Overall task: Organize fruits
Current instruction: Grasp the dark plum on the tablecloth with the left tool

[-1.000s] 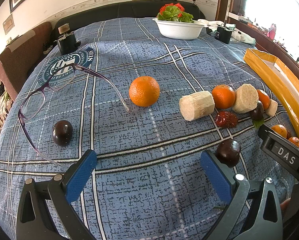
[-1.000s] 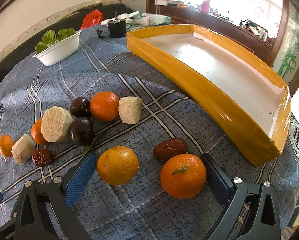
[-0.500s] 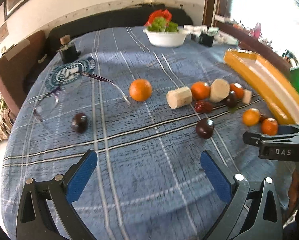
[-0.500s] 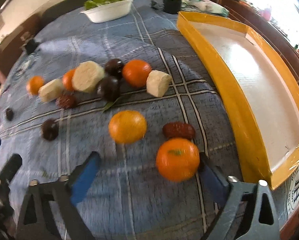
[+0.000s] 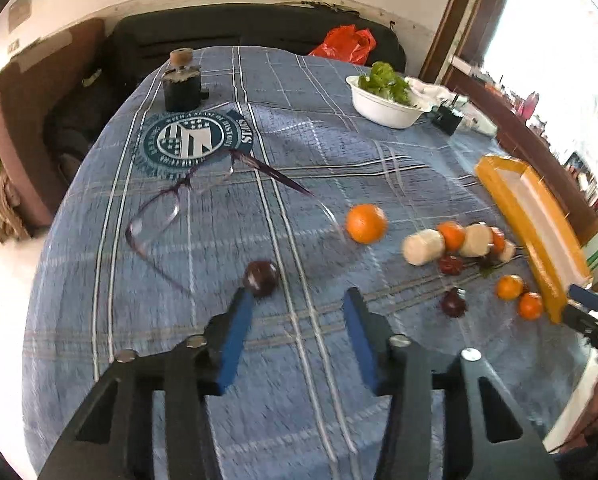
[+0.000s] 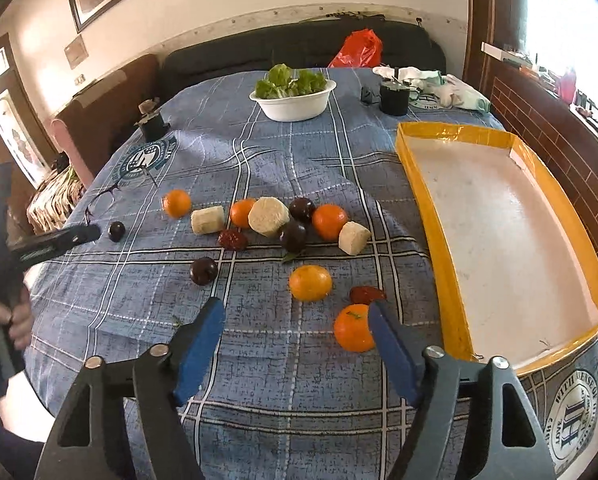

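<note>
Looking through the left wrist camera, I had the left gripper (image 5: pixel 299 300) spread wide above the blue plaid tablecloth (image 5: pixel 219 360), nothing between its blue pads. A dark plum (image 5: pixel 262 279) sat just past the tip of the pad at ten o'clock, close to it; I could not tell whether they touched. A pair of glasses (image 5: pixel 159 216) lay farther out at eleven o'clock. Toward two o'clock I saw a lone orange (image 5: pixel 365 223), and beyond it a blurred cluster of pale round chunks, oranges and dark fruit. At three o'clock stood the yellow tray (image 5: pixel 535 236), with the tip of the right gripper (image 5: pixel 591 312) just below it. A white bowl of greens (image 5: pixel 387 106) sat at the far edge, at one o'clock.

Through the right wrist camera, the right gripper (image 6: pixel 297 316) was likewise open and held nothing. An orange (image 6: pixel 353 328) lay against the inner face of the pad at two o'clock, a red date (image 6: pixel 366 294) just beyond it, and a second orange (image 6: pixel 310 282) at twelve o'clock. Another dark plum (image 6: pixel 203 270) lay at eleven o'clock. The main cluster of fruit sat farther along at twelve. The yellow tray (image 6: pixel 439 216) ran along the three o'clock side with no fruit in it. The left gripper (image 6: pixel 55 240) reached in from nine o'clock near the first plum (image 6: pixel 116 231).
</note>
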Demonstrator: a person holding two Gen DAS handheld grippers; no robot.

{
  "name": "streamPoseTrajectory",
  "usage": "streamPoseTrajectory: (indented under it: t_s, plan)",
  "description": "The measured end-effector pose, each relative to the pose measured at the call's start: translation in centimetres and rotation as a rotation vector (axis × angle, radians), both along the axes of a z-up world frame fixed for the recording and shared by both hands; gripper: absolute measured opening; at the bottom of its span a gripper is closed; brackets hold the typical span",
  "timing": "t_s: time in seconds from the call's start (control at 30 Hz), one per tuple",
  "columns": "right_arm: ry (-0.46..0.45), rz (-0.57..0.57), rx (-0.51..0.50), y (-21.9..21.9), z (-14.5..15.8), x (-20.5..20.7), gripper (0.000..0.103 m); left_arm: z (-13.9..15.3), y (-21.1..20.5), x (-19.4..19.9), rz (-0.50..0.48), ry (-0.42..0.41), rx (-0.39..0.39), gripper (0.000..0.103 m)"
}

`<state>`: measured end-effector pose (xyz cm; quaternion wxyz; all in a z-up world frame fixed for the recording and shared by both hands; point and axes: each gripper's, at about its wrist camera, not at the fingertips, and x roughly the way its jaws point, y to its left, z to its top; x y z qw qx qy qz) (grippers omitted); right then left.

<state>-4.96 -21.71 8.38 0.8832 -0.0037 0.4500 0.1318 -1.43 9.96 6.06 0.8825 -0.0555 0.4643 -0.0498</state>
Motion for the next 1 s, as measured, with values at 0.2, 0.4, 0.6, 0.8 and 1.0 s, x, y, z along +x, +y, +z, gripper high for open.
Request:
streamPoseTrajectory:
  t_s: [0.2, 0.4, 0.6, 0.8, 1.0]
  plan:
    - [0.049, -0.011, 0.027, -1.1, -0.1, 0.1, 0.055, -2.2, 0.4, 2.7, -0.021, 0.064, 0.042, 0.029]
    - [0.078, -0.04, 0.065, -2.6, -0.3, 0.1, 0.046, -2.9, 1.3, 3.8, -0.003, 0.066, 0.095, 0.029]
    - [0.11, -0.053, 0.069, -3.0, -1.0, 0.6, 0.045, -3.9, 1.1, 4.2, -0.006, 0.075, 0.126, 0.03]
    - [0.121, -0.054, 0.001, -2.5, -2.1, 1.3, 0.045, -4.1, 0.7, 4.3, -0.021, 0.065, 0.136, 0.027]
    - [0.135, -0.053, -0.039, -2.4, -3.1, 2.0, 0.045, -3.4, 0.5, 3.6, -0.014, 0.04, 0.089, 0.026]
